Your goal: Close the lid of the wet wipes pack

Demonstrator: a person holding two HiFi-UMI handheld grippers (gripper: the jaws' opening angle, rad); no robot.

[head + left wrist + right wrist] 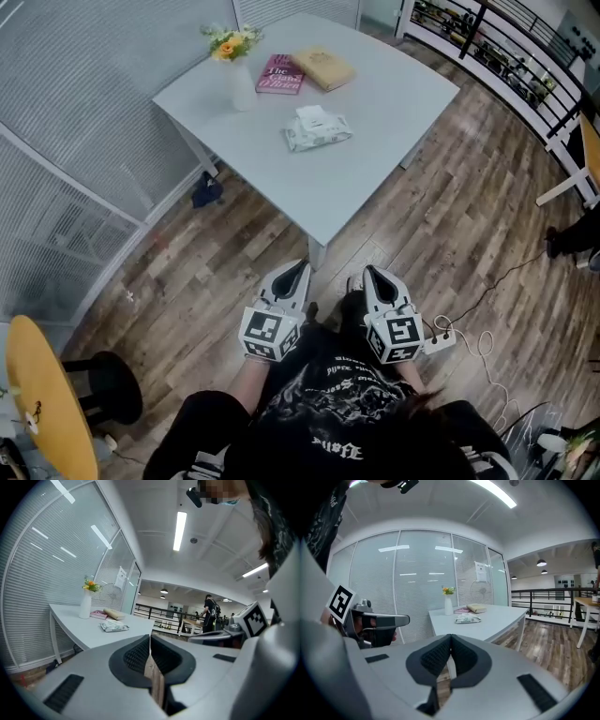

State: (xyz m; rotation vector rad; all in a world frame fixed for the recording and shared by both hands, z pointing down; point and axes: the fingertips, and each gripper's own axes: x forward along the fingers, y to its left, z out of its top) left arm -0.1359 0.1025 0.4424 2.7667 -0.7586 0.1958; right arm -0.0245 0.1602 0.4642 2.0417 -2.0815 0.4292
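The wet wipes pack (317, 130) lies in the middle of the pale table (375, 159), its white lid flap standing up at the far side. It also shows small in the left gripper view, wipes pack (114, 627), and in the right gripper view, wipes pack (467, 619). Both grippers are held close to the person's body, well short of the table. My left gripper (299, 267) has its jaws pressed together with nothing between them. My right gripper (368, 271) is likewise shut and empty. In each gripper view the two dark pads meet at the tip.
A white vase with flowers (234, 66), a pink book (280, 73) and a tan book (323, 67) stand on the table's far part. A power strip with a cable (441, 339) lies on the wooden floor. A round yellow table (42, 398) is at lower left. Railing (487, 47) runs at right.
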